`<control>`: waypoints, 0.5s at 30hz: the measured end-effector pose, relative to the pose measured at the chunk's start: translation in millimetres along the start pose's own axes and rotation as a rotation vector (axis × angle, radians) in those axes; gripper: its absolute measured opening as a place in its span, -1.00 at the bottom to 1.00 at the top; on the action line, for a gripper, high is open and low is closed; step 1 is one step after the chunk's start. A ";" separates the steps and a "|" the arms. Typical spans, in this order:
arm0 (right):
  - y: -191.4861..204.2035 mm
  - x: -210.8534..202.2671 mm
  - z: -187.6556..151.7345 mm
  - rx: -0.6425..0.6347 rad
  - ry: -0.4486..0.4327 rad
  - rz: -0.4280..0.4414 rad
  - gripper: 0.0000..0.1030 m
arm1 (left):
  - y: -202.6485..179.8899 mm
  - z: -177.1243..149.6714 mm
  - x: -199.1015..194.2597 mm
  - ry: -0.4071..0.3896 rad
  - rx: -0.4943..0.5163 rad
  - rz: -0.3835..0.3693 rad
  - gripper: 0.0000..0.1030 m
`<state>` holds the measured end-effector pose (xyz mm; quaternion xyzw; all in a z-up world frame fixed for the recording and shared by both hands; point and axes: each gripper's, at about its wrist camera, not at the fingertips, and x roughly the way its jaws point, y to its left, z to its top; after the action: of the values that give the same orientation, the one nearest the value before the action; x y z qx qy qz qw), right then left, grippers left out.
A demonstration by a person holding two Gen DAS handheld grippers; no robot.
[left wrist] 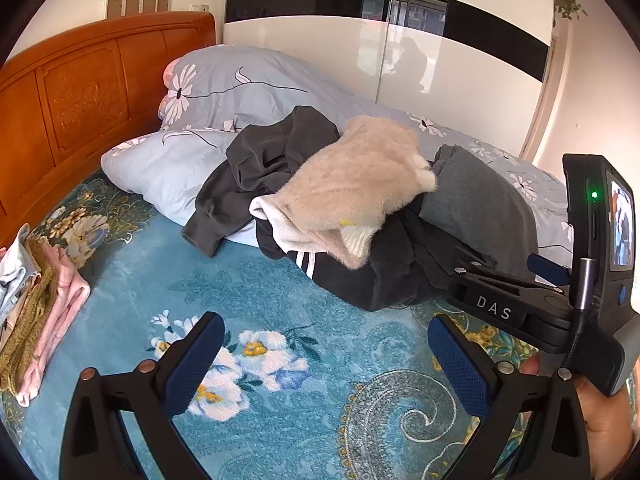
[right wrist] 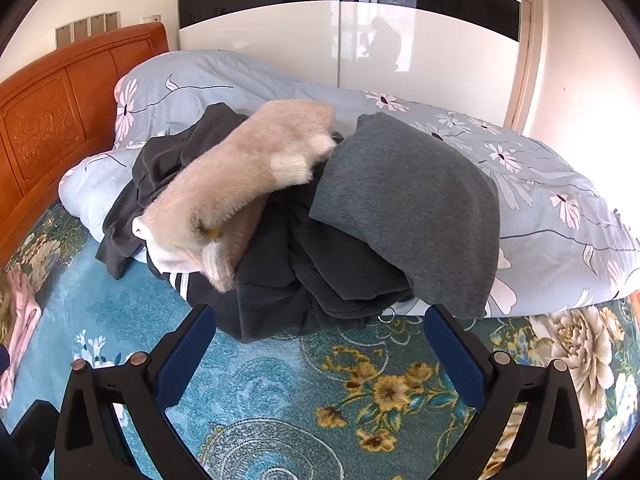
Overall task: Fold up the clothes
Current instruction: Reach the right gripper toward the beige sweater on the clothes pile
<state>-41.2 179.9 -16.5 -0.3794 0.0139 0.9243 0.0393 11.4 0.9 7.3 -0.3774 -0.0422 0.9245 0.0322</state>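
the only readable text is "das", in pale capital letters on a black block of the right gripper (left wrist: 516, 304), seen from the left wrist view at the right edge. no other words, numbers or brand marks can be read; the small lit screen (left wrist: 622, 236) on that device shows a picture too small to make out.

My left tongs (left wrist: 326, 364) — matt black plastic, textured blue pads (left wrist: 460, 368); fluffy beige garment (left wrist: 352, 184) over matt grey knit top (right wrist: 404, 208); plush teal blanket (right wrist: 288, 392); glossy carved wooden headboard (left wrist: 80, 96) — glossy white wardrobe (right wrist: 280, 48).
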 end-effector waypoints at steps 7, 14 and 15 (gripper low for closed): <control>16.9 -0.6 6.1 -0.060 -0.015 0.023 1.00 | 9.6 -0.8 -0.1 -0.009 -0.013 -0.006 1.00; 27.8 7.2 12.3 -0.099 0.001 0.032 1.00 | 22.5 -3.9 5.2 0.004 -0.050 -0.002 1.00; 29.3 7.7 12.7 -0.104 0.002 0.033 1.00 | 24.0 -3.6 6.2 0.007 -0.055 -0.002 1.00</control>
<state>-58.0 151.9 -13.0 -0.3814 -0.0278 0.9240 0.0041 8.8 -22.2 -2.1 -0.3812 -0.0677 0.9217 0.0228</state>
